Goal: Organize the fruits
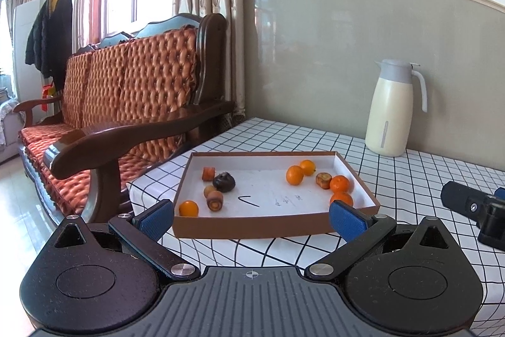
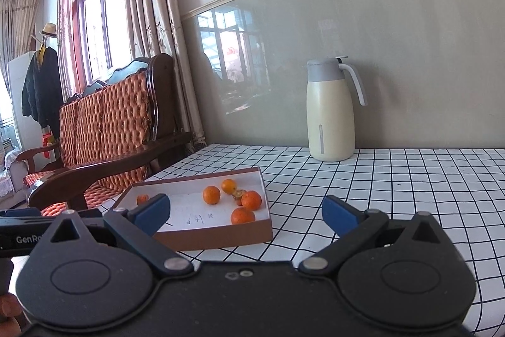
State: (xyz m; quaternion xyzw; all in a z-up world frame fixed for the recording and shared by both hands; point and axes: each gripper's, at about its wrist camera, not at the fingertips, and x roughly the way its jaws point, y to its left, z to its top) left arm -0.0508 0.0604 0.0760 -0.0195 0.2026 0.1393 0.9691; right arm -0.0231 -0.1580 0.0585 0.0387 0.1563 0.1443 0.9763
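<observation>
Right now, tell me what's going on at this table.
A person holds two handheld grippers over the black-and-white checked tablecloth, both facing a shallow brown cardboard tray. The left gripper and right gripper are both open and empty. The fruit is unsorted: small orange citrus fruits lie mostly on the tray's right side, one more near its left front corner, and brownish fruits mostly on its left. A cream thermos jug stands by the wall.

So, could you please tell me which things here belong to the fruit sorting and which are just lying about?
Part of the job:
- cardboard tray
- oranges
- dark fruit
- brownish fruit pieces
- left gripper, open
- right gripper, open

Just lying about:
- cream thermos jug
- wooden sofa
- checked tablecloth
</observation>
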